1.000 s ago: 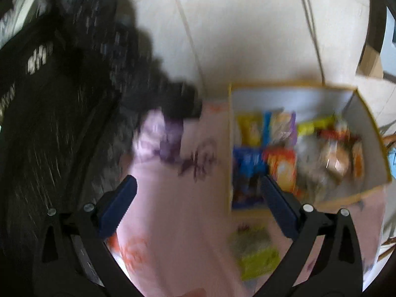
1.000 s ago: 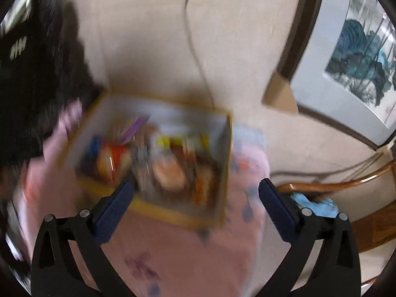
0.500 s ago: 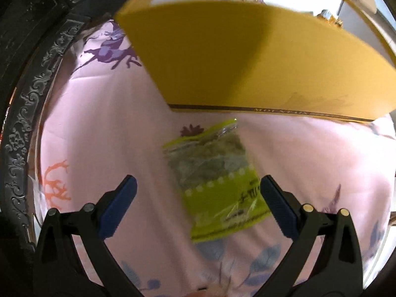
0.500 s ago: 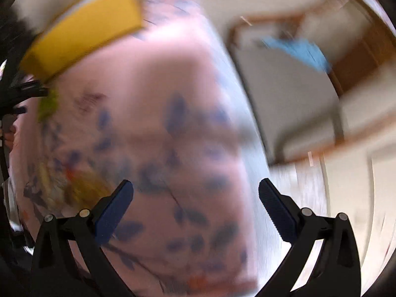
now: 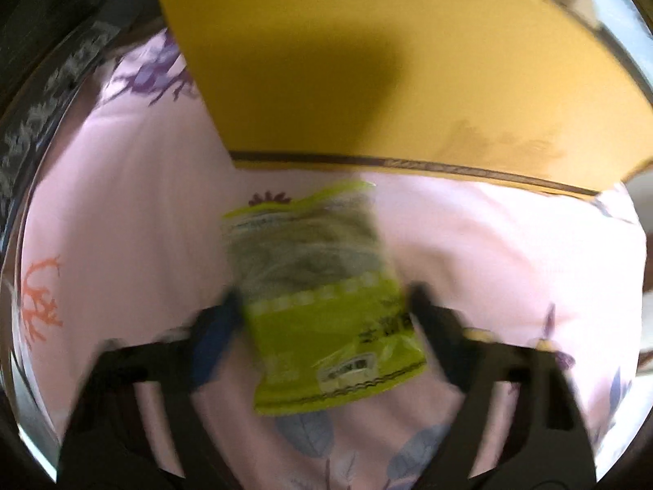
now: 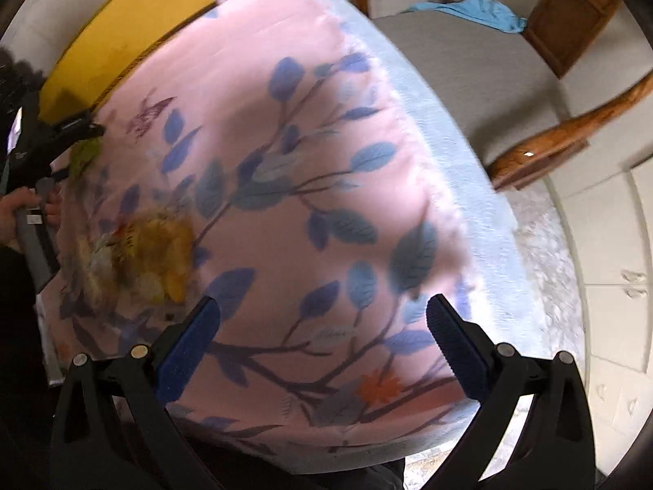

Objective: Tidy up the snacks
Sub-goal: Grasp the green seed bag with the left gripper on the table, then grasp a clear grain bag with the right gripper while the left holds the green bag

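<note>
Dropping lower since the earlier frame, the left gripper [image 5: 322, 322] is closing its jaws around 1 green snack packet [image 5: 322, 286] lying on the pink cloth [image 5: 122, 245] beside the yellow box [image 5: 367, 61]. Right gripper [image 6: 322, 326] is hovering wide open, empty. Boxing this packet is seemingly what remains.

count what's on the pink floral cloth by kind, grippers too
green plastic snack packet: 1
yellow cardboard box: 1
left tongs, closing around the packet: 1
right tongs, open and empty over the pink floral cloth: 1
total: 4
</note>
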The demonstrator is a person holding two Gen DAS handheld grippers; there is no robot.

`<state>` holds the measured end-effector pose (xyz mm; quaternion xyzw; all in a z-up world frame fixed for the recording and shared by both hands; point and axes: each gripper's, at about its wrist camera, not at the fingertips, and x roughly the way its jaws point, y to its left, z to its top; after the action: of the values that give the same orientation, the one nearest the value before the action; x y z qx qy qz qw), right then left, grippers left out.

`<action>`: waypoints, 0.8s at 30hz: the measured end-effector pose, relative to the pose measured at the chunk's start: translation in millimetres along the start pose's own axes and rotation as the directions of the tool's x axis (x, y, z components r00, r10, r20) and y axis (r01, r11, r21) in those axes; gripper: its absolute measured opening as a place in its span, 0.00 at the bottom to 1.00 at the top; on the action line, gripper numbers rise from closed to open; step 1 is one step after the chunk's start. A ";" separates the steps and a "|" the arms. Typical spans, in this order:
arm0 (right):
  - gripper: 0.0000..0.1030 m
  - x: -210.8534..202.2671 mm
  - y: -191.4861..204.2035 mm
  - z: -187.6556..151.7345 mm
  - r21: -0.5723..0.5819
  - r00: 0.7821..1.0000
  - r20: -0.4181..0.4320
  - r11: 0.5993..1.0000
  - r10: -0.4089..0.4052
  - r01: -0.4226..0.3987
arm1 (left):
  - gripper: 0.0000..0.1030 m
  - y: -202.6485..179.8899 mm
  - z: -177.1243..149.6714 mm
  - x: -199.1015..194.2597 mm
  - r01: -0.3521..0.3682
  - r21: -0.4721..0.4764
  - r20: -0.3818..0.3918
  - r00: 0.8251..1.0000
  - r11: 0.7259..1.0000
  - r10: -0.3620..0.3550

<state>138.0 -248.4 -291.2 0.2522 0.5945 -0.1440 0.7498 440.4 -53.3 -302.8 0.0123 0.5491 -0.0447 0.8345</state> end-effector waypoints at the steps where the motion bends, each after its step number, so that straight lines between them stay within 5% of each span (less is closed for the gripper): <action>1: 0.99 -1.2 2.6 1.9 -0.012 1.000 0.012 1.000 0.008 -0.008 | 0.65 0.2 -0.8 -0.9 0.013 0.009 -0.010 1.000 1.000 -0.013; 7: 0.99 -17.6 70.9 15.6 -0.254 0.986 0.118 0.964 0.118 -0.085 | 0.64 23.6 0.5 -5.3 0.105 0.009 -0.029 0.994 0.994 -0.105; 14: 0.99 -3.9 202.5 -1.6 -0.670 0.972 0.166 0.742 0.168 -0.014 | 0.64 83.8 -23.5 -53.2 0.073 0.002 0.006 0.997 0.997 -0.073; 18: 0.99 23.5 245.3 -9.0 -0.766 0.977 0.131 0.643 0.168 -0.008 | 0.65 115.5 -49.4 -89.9 -0.021 -0.033 0.036 0.999 0.999 0.022; 24: 0.99 74.3 278.4 -10.6 -0.787 0.996 0.047 0.616 0.078 -0.011 | 0.65 127.4 -95.2 -149.2 -0.049 -0.094 0.098 0.994 0.994 0.058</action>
<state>291.6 -4.9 -306.9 -0.0920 0.5618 0.1395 0.8102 305.9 89.3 -207.4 -0.0137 0.5075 0.0024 0.8615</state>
